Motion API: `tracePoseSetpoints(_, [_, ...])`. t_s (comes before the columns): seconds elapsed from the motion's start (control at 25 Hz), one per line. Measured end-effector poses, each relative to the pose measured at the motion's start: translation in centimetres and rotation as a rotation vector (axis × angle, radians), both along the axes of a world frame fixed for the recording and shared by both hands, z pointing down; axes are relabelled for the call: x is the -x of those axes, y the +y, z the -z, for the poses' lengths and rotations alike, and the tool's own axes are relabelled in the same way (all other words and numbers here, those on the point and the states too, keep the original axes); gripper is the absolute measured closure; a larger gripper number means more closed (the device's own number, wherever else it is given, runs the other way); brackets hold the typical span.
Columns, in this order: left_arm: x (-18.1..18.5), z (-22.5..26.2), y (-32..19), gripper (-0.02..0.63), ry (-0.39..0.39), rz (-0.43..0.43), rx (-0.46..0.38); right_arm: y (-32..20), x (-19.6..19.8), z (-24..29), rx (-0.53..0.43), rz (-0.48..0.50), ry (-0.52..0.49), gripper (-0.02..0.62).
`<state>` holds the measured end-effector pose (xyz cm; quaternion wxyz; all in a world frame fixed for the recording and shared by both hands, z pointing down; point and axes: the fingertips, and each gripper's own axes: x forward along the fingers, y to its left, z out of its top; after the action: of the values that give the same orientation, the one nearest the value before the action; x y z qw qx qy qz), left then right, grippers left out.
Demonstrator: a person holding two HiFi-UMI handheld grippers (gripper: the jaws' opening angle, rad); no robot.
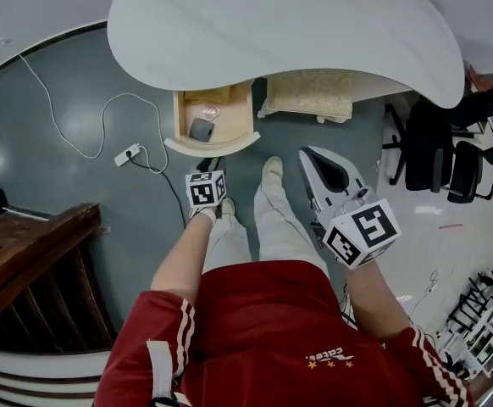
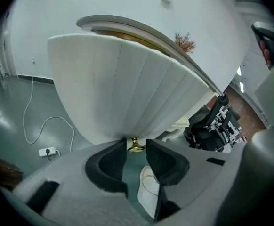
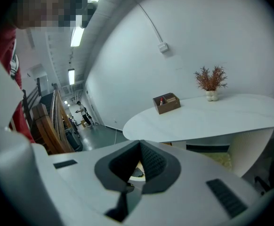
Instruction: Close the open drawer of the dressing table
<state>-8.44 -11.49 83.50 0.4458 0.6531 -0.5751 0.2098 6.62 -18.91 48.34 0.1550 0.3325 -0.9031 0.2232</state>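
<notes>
At the far left a white power strip (image 1: 128, 153) lay on the grey floor, its cable looping away. Next came the drawer (image 1: 213, 146) of the dressing table, standing pulled out from under the white worktop (image 1: 314, 24) — inside lay a dark grey flat object (image 1: 201, 130) and, behind it, something clear (too small to name). Just in front of the drawer, the left hand-held gripper (image 2: 136, 150) had its jaws at a narrow gap, the drawer's gold knob (image 2: 135, 146) between their tips with a sliver of space either side. Further right, the right hand-held gripper (image 3: 138, 146) was closed on nothing, tips together, apart from the drawer. On the worktop stood a brown open box (image 3: 166, 103) with a red item in it — and a white pot (image 3: 212, 95) holding a dry plant.
</notes>
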Motion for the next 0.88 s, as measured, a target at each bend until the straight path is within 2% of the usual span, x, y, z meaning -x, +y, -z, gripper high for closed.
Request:
tracePoseSetpoints(0.2, [0.1, -0.3, 0.0, 0.502, -0.07, 0.006, 0.014, -0.2, -0.2, 0.0, -0.001, -0.01, 0.003, 0.591])
tracePoseSetpoints(0.88, [0.5, -0.2, -1.8, 0.5, -0.088, -0.007, 0.006, -1.5, 0.3, -0.6, 0.007, -0.027, -0.031, 0.591])
